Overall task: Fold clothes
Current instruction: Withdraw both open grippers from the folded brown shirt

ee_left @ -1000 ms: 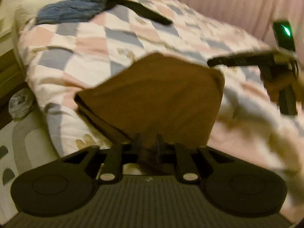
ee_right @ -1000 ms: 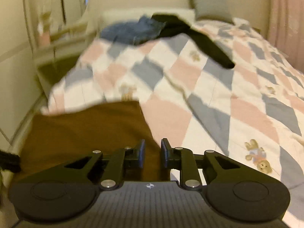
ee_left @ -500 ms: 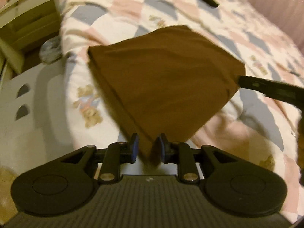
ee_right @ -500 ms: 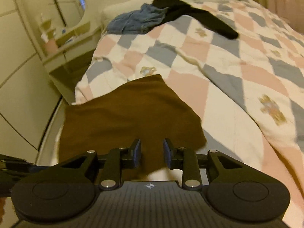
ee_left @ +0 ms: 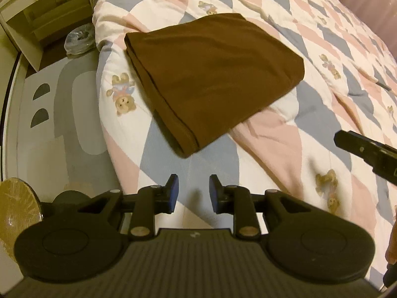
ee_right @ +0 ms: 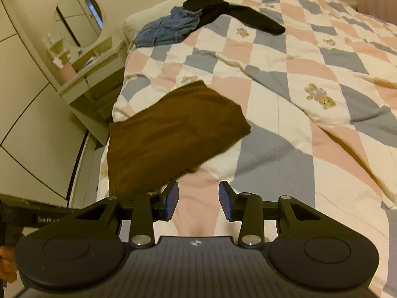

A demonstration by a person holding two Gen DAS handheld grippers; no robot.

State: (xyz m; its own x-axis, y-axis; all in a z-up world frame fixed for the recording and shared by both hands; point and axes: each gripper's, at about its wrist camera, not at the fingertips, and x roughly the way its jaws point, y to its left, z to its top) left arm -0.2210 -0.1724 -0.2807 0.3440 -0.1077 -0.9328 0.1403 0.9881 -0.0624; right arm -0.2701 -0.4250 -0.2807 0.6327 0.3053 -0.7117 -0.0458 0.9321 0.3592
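Left tongs [ee_left: 191, 190] and right tongs [ee_right: 197, 200] are held apart, empty — the folded brown garment [ee_left: 211, 74] is laid just ahead; blue garment [ee_right: 168, 28] and black garment [ee_right: 233, 18], far ahead, are left unfolded.

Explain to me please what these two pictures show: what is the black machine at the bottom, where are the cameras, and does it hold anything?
No robot here: a person holds a hand tool with a two-finger claw in each hand. Each tool carries a wide-angle camera looking along its fingers, so one picture comes from the left claw and the other from the right claw. Both claws are open and hold nothing. On the checked quilt lies a folded brown garment. Farther up the bed, a blue garment and a black garment lie unfolded.
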